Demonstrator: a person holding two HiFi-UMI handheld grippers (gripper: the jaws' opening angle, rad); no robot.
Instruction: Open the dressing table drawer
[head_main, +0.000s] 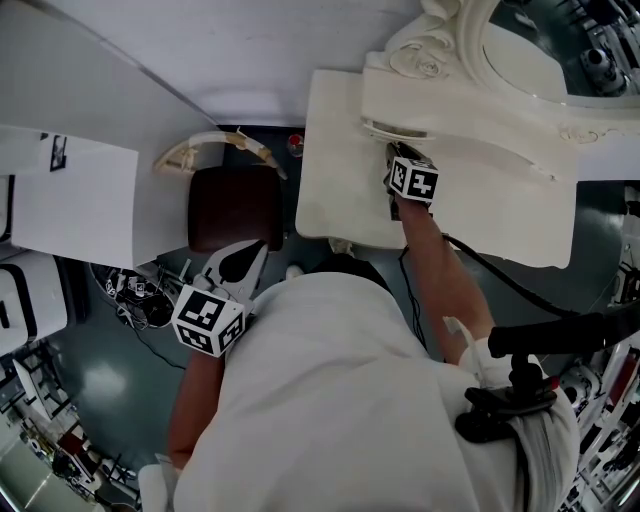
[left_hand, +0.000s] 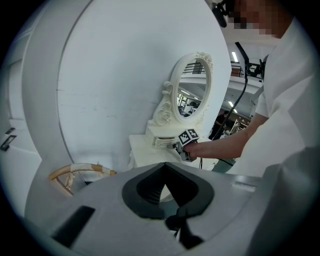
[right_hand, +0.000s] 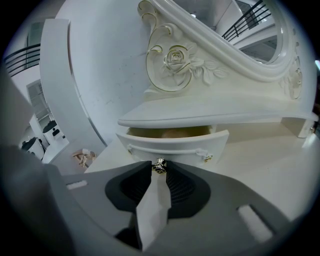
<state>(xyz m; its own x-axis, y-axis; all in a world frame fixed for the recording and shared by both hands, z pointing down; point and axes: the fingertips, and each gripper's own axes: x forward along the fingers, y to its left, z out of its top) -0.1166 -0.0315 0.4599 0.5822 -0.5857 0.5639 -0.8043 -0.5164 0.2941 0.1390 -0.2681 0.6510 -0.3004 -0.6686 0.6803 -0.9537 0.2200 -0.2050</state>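
The white dressing table (head_main: 335, 150) carries an oval mirror (right_hand: 260, 30) with a carved rose frame. Under the mirror shelf its small drawer (right_hand: 172, 145) stands pulled out a little, showing a gap behind its curved front. My right gripper (right_hand: 159, 167) is shut on the drawer's small metal knob (right_hand: 159, 165). In the head view that gripper (head_main: 390, 155) reaches across the tabletop to the drawer (head_main: 395, 130). My left gripper (head_main: 258, 250) hangs back near the person's body over a chair, shut with nothing in it. From its own view (left_hand: 164, 165), the table and the right gripper (left_hand: 179, 147) are far ahead.
A chair with a dark brown seat (head_main: 235, 205) and a curved cream back (head_main: 200, 145) stands left of the table. White curved panels (left_hand: 125, 75) rise behind. A white cabinet (head_main: 70, 195) is at far left, and cables (head_main: 140, 300) lie on the floor.
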